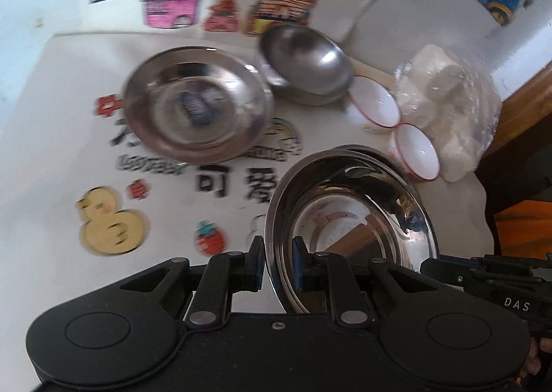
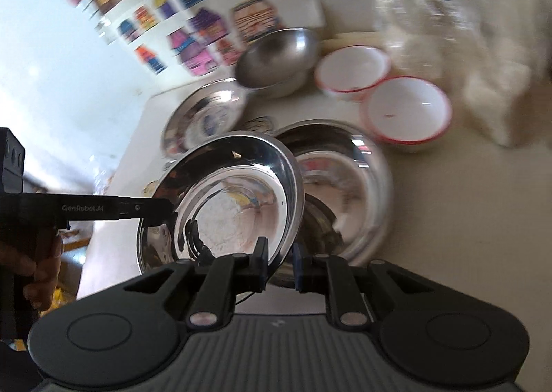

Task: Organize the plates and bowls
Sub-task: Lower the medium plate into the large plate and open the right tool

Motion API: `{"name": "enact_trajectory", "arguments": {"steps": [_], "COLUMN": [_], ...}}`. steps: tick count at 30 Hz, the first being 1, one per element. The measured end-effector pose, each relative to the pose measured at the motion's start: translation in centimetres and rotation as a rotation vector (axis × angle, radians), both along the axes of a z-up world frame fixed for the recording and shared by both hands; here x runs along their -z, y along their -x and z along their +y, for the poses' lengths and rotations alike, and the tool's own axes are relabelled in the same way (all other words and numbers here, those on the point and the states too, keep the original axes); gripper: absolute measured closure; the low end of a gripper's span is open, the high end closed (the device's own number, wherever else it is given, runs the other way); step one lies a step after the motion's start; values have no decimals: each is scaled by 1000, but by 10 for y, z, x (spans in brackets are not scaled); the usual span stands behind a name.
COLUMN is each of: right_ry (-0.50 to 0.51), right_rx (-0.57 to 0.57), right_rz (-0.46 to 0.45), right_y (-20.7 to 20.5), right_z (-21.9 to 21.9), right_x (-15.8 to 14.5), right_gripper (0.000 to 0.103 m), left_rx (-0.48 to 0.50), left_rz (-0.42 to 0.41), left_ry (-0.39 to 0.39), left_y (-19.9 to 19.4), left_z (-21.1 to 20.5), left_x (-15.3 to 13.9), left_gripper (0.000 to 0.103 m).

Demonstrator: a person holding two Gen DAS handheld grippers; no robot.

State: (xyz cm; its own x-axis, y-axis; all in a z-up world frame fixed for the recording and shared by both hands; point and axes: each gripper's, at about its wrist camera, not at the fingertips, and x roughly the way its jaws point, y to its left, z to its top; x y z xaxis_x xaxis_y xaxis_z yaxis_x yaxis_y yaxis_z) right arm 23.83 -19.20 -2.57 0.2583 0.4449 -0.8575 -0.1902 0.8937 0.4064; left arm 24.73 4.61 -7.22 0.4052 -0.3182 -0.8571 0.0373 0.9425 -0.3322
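Steel plate (image 1: 348,219) hangs tilted between both tools: the left gripper (image 1: 278,262) pinches its near rim, and the right gripper (image 2: 279,264) clamps the opposite edge, jaws pressed onto the metal. Just beyond the right jaws a second steel plate (image 2: 362,185) rests on the table (image 1: 51,116). Farther out lie another steel dish (image 1: 196,109), a steel bowl (image 1: 307,60) and two red-rimmed white bowls (image 2: 407,112), with a plastic bag (image 1: 448,98) behind.

"DAS" on right gripper (image 1: 483,271), "GenRobot.AI" on left gripper (image 2: 103,209)
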Motion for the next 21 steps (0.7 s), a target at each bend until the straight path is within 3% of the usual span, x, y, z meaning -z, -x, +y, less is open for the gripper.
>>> {"name": "enact_trajectory", "arguments": {"steps": [12,21], "right_ry": [44,61], "right_rx": [42,1], "right_rz": [22,35], "right_y": [-15,-31], "right_z": [-44,-42], "right_x": [15,21], "right_gripper": [86,86], "left_rx": [30,4], "left_rz": [14,18], "left_ry": [-26,-88], "left_y": [-25,-34], "left_z": [-49,-58], "left_x": [16,18], "left_gripper": [86,86]}}
